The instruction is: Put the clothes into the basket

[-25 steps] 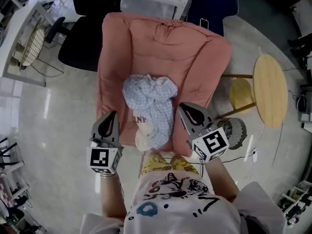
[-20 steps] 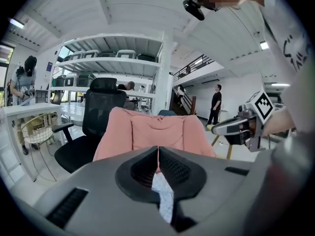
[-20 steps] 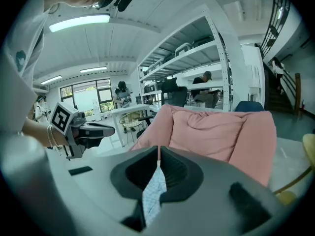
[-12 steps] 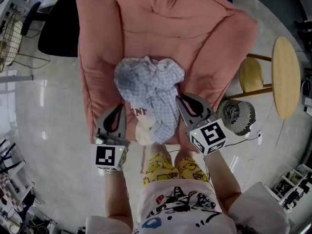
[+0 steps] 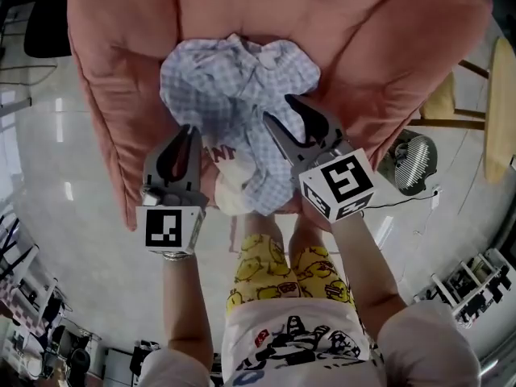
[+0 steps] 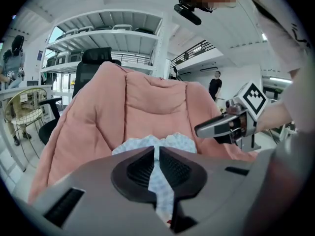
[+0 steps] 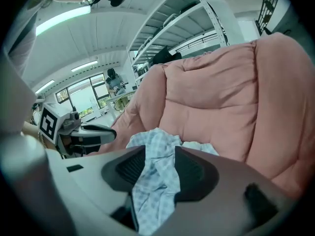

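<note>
Here the checked clothes lie heaped on the seat of the pink armchair. The right gripper sits over the heap's 4 o'clock side, jaws apart around a fold of checked cloth, and the left gripper sits at its 8 o'clock edge, clenched to a thin slit

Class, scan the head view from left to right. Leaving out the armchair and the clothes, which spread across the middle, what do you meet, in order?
left gripper → right gripper → fan → round wooden table
</note>
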The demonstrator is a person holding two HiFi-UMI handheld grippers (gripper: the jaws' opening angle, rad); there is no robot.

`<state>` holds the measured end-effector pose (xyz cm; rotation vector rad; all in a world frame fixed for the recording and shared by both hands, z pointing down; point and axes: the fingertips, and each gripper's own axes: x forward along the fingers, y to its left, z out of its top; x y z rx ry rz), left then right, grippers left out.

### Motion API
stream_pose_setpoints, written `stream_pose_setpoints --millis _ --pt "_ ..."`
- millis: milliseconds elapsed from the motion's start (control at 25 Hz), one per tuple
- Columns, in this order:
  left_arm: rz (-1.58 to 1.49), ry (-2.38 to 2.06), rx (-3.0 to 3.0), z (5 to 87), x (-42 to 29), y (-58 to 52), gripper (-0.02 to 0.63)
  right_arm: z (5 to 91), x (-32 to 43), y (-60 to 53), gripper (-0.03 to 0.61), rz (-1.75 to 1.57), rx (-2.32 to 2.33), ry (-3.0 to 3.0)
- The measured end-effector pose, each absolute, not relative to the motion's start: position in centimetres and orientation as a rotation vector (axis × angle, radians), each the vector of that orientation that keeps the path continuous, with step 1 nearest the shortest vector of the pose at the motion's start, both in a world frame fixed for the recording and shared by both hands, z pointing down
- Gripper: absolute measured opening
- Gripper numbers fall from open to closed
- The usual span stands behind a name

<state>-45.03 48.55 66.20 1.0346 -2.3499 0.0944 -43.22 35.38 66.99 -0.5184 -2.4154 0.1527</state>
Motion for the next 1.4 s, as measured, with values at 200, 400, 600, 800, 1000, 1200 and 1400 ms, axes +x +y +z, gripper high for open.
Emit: stream_pose_setpoints --millis 200,400,600,800,1000,1200,1400 --pt "0.03 -2.314 1.04 68.1 -45.6 47.5 0.177 70.4 -44.5 34.7 0.233 0.126 -0.455 -2.382" --pt "0.052 -2.307 1.061 69.4 -46.3 46.0 0.26 74.6 -45.5 32.7 0.264 0.067 -0.377 -2.346" --pt "0.036 -2.297 1.094 70.2 -47.2 47.1 0.264 77.6 -47.4 34.3 0.265 0.003 -0.369 -2.302" --pt "0.058 -2.31 1.089 69.4 -47.1 47.4 0.264 76.5 -48.1 33.7 0.044 0.03 -0.353 -2.352" --pt "0.057 -2.304 1.083 68.3 -45.4 46.5 0.264 73.2 -46.0 33.0 0.04 0.079 -0.457 -2.405" --pt "0.096 -2.253 1.129 66.6 -42.3 46.2 0.262 68.7 -42.4 33.7 0.04 0.063 -0.511 -2.427" --pt "0.114 -2.282 1.125 62.9 -40.8 46.6 0.15 63.0 -39.8 34.7 0.04 0.063 -0.57 -2.476"
